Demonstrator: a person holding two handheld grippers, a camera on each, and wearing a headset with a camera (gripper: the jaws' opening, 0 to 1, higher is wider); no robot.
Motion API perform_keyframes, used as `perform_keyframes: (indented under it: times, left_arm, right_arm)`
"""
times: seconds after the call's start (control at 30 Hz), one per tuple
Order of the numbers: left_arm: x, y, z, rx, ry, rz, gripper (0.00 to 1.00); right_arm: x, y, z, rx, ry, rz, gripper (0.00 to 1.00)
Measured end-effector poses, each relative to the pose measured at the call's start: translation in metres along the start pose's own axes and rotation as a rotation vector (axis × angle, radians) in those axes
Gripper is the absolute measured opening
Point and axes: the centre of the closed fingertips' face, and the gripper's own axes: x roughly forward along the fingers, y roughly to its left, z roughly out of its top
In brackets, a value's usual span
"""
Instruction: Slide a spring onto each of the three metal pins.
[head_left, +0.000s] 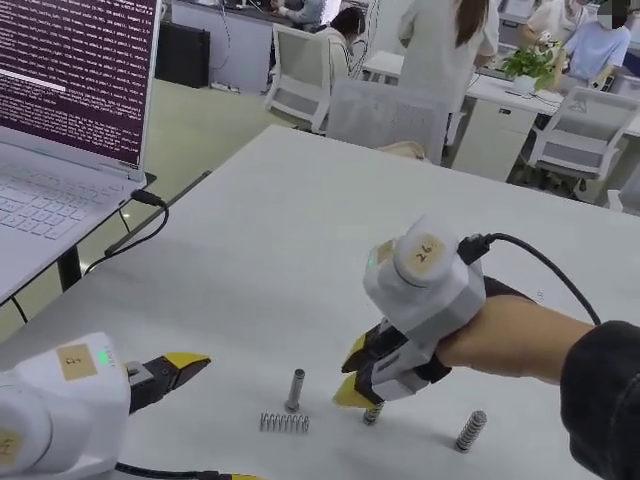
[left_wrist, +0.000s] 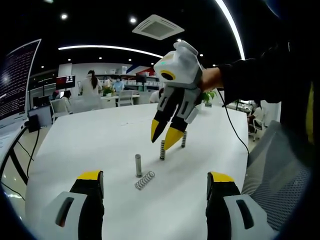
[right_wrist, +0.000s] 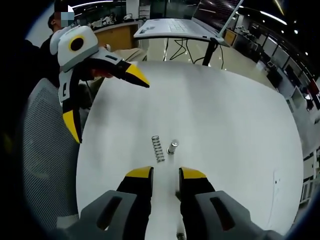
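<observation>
Two pins done. Right gripper (head_left: 352, 372), jaws slightly parted, empty, over second spring (head_left: 372, 412); left gripper (left_wrist: 155, 176) agape. Next: loose spring (head_left: 284, 422) onto bare pin (head_left: 296, 388).

The right gripper (head_left: 352, 374) hangs just over a spring-covered pin (head_left: 373, 412). Beside its tips stands a bare pin (head_left: 296, 388), with a loose spring (head_left: 284, 423) lying flat.

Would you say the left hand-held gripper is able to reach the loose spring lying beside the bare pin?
Probably yes. The left hand-held gripper is open, and the spring lies straight ahead of its jaws with nothing between. The bare pin stands behind it, and the right hand-held gripper hangs further off.
</observation>
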Motion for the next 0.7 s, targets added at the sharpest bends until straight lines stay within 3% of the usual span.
perform_keyframes:
  times: [0.7]
  left_arm:
    - [-0.001, 0.0, -0.005, -0.006, 0.011, 0.0, 0.82]
  right_arm:
    - [0.03, 0.013, -0.002, 0.0, 0.014, 0.045, 0.17]
